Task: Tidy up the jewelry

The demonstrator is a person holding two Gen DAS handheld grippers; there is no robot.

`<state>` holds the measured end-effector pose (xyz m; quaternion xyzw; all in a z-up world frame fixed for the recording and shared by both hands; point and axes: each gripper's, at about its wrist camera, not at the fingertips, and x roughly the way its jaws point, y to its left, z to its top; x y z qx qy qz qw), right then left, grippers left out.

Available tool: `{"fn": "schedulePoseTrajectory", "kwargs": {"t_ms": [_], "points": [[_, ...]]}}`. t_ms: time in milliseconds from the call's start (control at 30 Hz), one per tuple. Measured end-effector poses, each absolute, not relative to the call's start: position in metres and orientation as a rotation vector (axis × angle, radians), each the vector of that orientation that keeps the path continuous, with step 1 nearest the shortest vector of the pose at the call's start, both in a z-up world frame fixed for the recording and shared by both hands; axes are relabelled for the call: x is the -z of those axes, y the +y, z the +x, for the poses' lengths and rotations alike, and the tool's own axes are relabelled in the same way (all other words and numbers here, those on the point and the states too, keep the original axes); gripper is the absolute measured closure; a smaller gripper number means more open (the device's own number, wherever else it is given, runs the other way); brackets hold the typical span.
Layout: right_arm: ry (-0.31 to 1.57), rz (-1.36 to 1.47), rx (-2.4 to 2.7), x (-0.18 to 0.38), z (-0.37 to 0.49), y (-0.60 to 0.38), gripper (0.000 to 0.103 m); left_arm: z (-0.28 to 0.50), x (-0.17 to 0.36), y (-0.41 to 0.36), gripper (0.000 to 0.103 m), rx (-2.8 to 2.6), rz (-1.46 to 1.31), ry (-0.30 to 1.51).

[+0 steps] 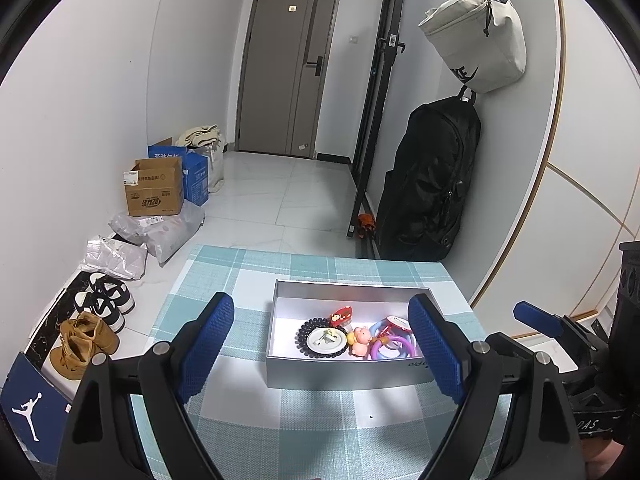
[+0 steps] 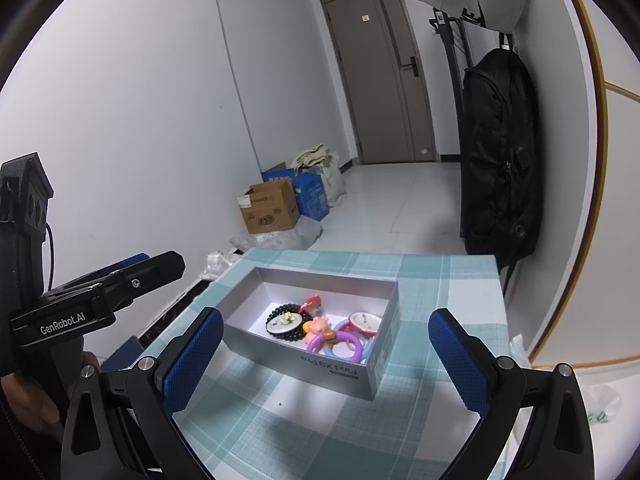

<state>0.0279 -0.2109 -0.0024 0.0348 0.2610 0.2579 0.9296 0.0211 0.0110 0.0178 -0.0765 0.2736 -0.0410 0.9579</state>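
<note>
A grey open box (image 1: 344, 372) (image 2: 320, 364) stands on the teal checked tablecloth. Inside lie a black bead bracelet around a white disc (image 1: 325, 339) (image 2: 285, 324), a red piece (image 1: 340, 315), a pink pig charm (image 1: 361, 338) (image 2: 318, 326), purple and blue rings (image 1: 394, 346) (image 2: 340, 344) and a red-rimmed white disc (image 2: 363, 322). My left gripper (image 1: 322, 354) is open and empty just in front of the box. My right gripper (image 2: 326, 362) is open and empty, near the box's front side.
The table (image 1: 248, 280) ends close behind the box. A black backpack (image 1: 430, 184) and a white bag (image 1: 476, 36) hang on the right wall. Cardboard boxes (image 1: 154, 192), parcels and shoes (image 1: 86, 340) lie on the floor to the left.
</note>
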Motion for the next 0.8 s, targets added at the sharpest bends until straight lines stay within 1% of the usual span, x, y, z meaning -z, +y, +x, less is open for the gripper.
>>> {"fn": "schedulePoseTrajectory", "kwargs": {"t_ms": [700, 800], "points": [[0.544, 0.061, -0.528, 0.0042, 0.0287, -0.2109, 0.0, 0.0205, -0.0222, 0.0127, 0.017, 0.086, -0.169, 0.54], [0.544, 0.06, -0.528, 0.0041, 0.0286, -0.2107, 0.0, 0.0162, -0.025, 0.0118, 0.017, 0.088, -0.161, 0.499]]}}
